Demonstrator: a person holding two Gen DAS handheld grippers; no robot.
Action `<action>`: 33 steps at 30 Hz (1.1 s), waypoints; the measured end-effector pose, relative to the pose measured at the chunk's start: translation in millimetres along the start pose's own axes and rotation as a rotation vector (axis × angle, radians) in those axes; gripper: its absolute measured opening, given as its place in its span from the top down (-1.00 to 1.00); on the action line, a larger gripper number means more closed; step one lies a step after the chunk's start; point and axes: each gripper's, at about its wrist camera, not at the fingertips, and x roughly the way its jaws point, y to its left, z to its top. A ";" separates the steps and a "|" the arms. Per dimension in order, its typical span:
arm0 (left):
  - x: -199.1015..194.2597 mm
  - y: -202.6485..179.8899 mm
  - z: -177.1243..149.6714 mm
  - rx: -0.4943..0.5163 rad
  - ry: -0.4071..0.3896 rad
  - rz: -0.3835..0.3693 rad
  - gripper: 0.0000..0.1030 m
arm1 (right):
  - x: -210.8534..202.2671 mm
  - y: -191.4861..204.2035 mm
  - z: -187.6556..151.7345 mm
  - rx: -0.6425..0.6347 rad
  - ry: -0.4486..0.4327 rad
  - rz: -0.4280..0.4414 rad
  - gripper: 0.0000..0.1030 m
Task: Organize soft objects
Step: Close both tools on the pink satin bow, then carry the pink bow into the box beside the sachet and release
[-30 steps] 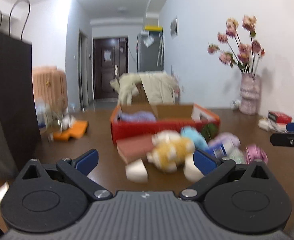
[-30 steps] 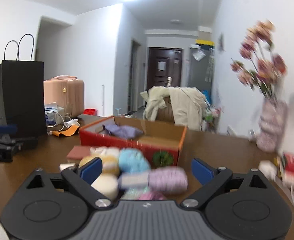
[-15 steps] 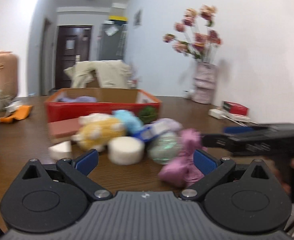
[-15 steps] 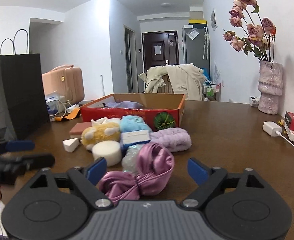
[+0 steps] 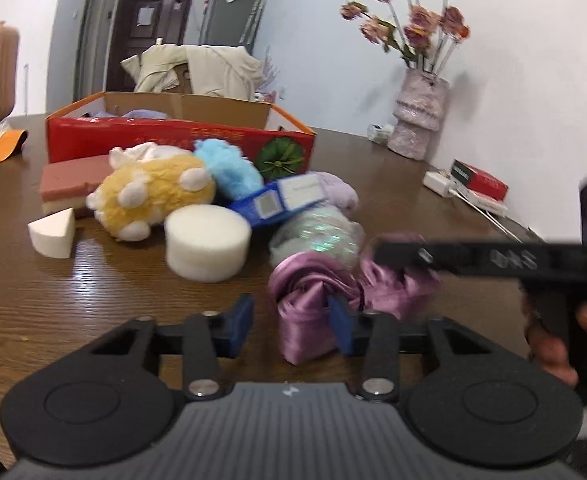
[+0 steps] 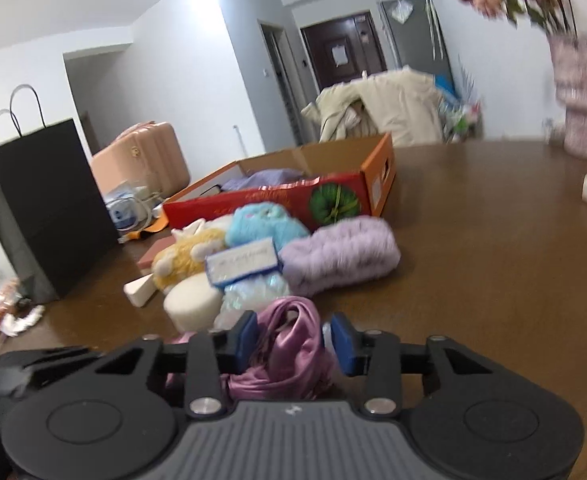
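As both grippers come in on the same target, the purple satin cloth (image 5: 305, 300) lies at the near edge of the pile on the table (image 5: 93, 300), just in front of the shiny bundle (image 5: 317, 236).

The left gripper (image 5: 293, 324) has just been closing. The cloth sits between its jaws, the right-hand pad touches the fabric, and bare wood shows beside the left-hand pad, so there's no pinch yet.

The right gripper (image 6: 295, 338) has been closing too and straddles the cloth's other end. Its left-hand pad is against the satin, but the far side is too blurred to tell whether it really has a grip.

Satin is slippery, so my advice is to bite deep into a fold rather than a loose edge. Both pads should be seated before any lift, and the two ends should come up together so nothing trails.

Looking at the room to move, the round sponge (image 5: 207, 242) sits just left of the cloth and would be easy to nudge. The red box (image 5: 173, 136) waits open at the far side, behind the toys, so the cloth has to be carried up and over them. On the right the table is mostly bare, with only the vase (image 5: 421, 120) and charger (image 5: 437, 182) far off.
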 end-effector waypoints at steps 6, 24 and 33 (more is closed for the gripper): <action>7.0 4.9 3.8 -0.052 0.030 -0.052 0.38 | -1.1 -7.3 -11.7 0.124 0.063 0.096 0.37; -18.3 -5.8 19.9 -0.003 -0.032 -0.143 0.73 | -22.2 3.2 -9.6 0.101 0.074 0.100 0.57; -6.9 28.5 114.5 -0.001 -0.194 -0.166 0.73 | -17.0 25.0 64.3 -0.003 -0.077 0.147 0.57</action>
